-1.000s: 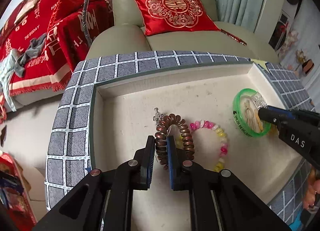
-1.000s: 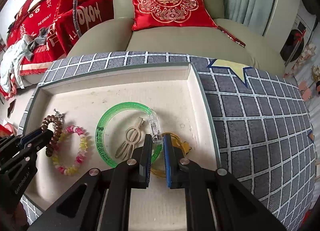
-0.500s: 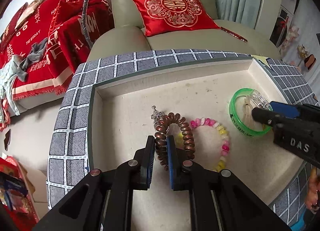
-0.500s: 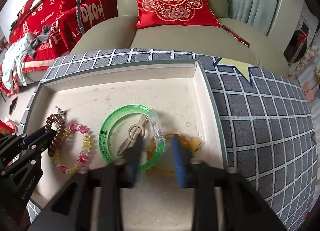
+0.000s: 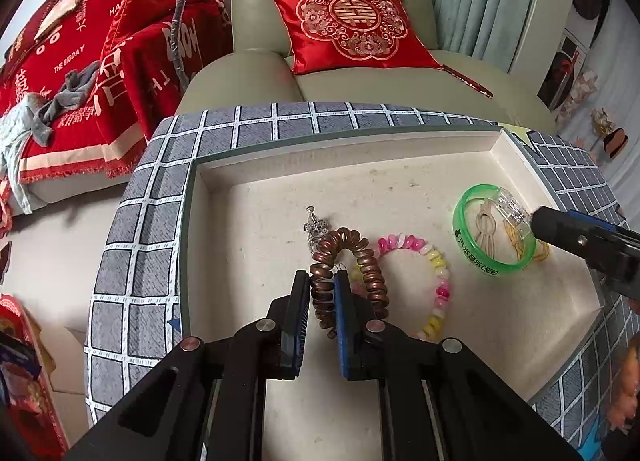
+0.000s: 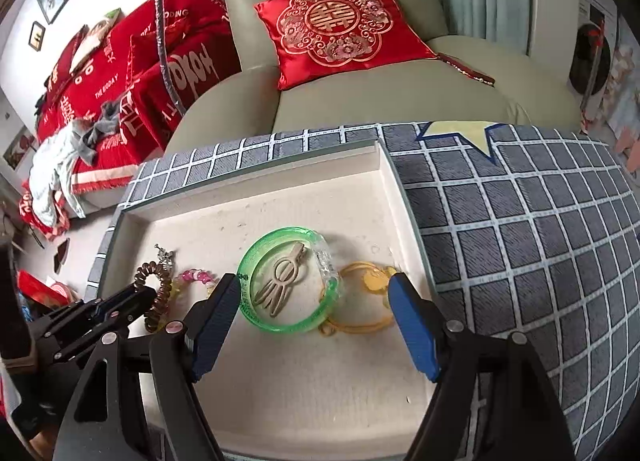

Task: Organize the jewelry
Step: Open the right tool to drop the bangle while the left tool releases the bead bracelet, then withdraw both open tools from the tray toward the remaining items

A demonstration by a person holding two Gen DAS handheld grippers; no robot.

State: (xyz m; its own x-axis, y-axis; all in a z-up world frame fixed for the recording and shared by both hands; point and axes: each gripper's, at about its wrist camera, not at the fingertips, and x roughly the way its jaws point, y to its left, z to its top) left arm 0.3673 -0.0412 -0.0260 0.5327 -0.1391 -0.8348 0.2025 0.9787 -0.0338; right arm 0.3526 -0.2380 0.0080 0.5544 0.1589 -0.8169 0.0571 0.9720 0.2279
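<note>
Tongs first: my left gripper (image 5: 323,293) is clenched on the near side of the copper bead bracelet (image 5: 348,261), both blue pads pressed against one strand of stacked discs while the loop's other side lies on the tray floor. A small silver charm (image 5: 316,227) sits at the bracelet's far end. Just right of it, touching or overlapping its edge, lies the pink and yellow bead bracelet (image 5: 424,281).

My right gripper (image 6: 316,293) stands released; its jaws have just been opening wide, and the pads press on nothing. Between them, on the tray floor, I see the green bangle (image 6: 288,281) with its clear clasp section, and inside that ring a tan hair clip (image 6: 282,279) lying flat. An orange cord bracelet (image 6: 360,301) rests against the bangle's right side, partly tucked under it, close to my right pad.

All of this sits in the shallow cream tray (image 5: 400,189), whose low walls ring the pieces. The tray rests on a surface covered with grey checked cloth (image 6: 520,241), which bears a pale yellow star patch (image 6: 460,133) near its far edge. Beyond stands a pale green armchair (image 5: 360,73) holding a red embroidered cushion (image 5: 352,25), and off to the left a red blanket (image 5: 80,61) with white lettering.
</note>
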